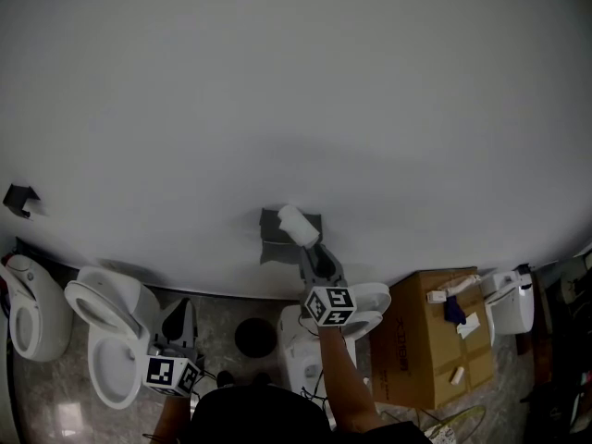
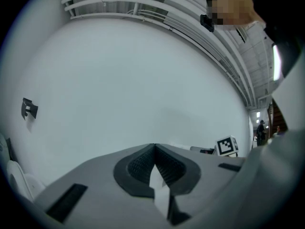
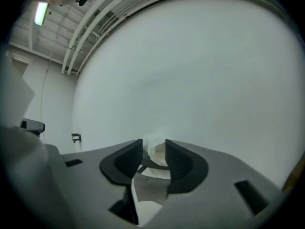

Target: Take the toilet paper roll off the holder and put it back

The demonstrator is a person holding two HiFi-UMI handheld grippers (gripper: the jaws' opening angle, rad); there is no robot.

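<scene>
A white toilet paper roll (image 1: 297,224) sits on a grey wall holder (image 1: 274,236) in the middle of the head view. My right gripper (image 1: 315,253) reaches up to it from just below and to the right. Seen from the right gripper view, the roll (image 3: 153,142) shows in the narrow gap at the tips of my right gripper (image 3: 154,150), with the holder's dark bar crossing lower down. The jaws stand a little apart; I see no pad pressing on the roll. My left gripper (image 1: 182,318) hangs low at the left, far from the roll. Its jaws (image 2: 154,149) meet at the tips on nothing.
Toilets stand along the wall: one (image 1: 109,339) beside my left gripper, another (image 1: 26,318) further left, a third (image 1: 368,307) under my right arm. A cardboard box (image 1: 427,359) with small items is at the right. A dark bracket (image 1: 18,198) hangs on the wall far left.
</scene>
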